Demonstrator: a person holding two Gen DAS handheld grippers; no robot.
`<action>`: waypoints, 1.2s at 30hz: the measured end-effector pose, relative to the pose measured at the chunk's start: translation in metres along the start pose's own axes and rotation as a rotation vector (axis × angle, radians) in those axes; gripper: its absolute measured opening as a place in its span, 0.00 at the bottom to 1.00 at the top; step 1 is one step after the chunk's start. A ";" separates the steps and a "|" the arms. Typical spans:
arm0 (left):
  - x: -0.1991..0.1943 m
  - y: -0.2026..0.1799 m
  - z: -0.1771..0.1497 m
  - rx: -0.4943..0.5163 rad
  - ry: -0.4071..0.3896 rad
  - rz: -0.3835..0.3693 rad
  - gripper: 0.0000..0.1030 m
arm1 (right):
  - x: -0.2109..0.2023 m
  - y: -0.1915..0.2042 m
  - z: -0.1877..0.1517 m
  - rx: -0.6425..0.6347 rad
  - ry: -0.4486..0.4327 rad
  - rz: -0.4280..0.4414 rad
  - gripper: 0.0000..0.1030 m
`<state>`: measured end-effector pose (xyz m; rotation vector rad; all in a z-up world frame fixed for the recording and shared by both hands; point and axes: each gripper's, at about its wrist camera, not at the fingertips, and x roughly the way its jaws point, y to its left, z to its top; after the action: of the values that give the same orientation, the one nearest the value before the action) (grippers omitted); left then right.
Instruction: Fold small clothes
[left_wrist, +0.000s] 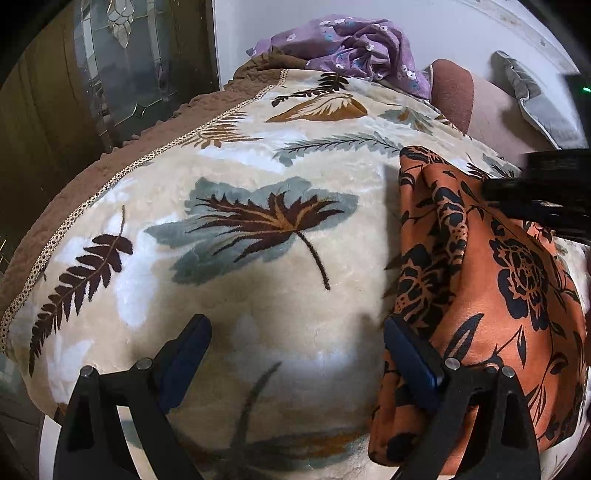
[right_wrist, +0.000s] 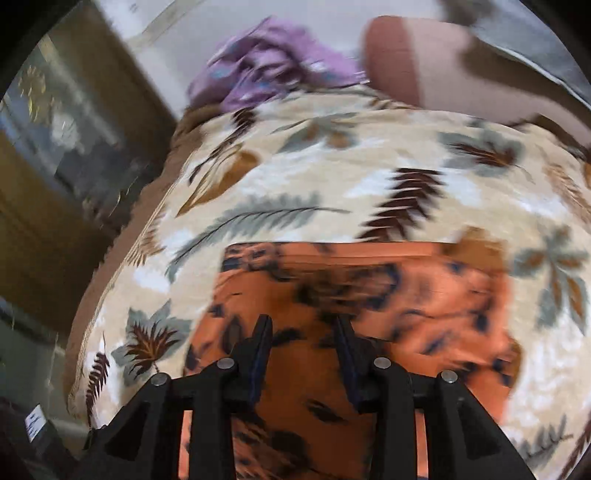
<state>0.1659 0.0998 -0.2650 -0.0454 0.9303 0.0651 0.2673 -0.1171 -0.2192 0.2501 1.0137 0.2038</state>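
An orange cloth with black flowers lies on the leaf-patterned blanket, folded, with a raised crease along its left side. My left gripper stands wide open just above the blanket. Its right finger is at the cloth's left edge and its left finger is over bare blanket. The right gripper shows as a dark blur over the cloth's far right part. In the blurred right wrist view the right gripper hovers over the orange cloth, jaws partly apart, with no fabric pinched between them.
A crumpled purple flowered garment lies at the blanket's far end, beside a brown-pink cushion and a grey pillow. A brown quilted border marks the left edge, with a glass-panelled door beyond.
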 end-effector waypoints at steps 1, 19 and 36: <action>0.000 0.000 0.000 0.002 -0.002 0.003 0.93 | 0.012 0.002 0.001 0.004 0.018 -0.010 0.37; -0.003 -0.004 -0.003 0.007 -0.018 0.045 0.92 | -0.094 -0.022 -0.085 0.032 -0.069 0.028 0.51; -0.127 -0.031 -0.001 0.127 -0.260 0.003 0.91 | -0.244 -0.036 -0.158 0.011 -0.367 0.002 0.58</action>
<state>0.0917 0.0641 -0.1633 0.0805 0.6726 0.0138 0.0080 -0.2029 -0.1118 0.2867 0.6506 0.1473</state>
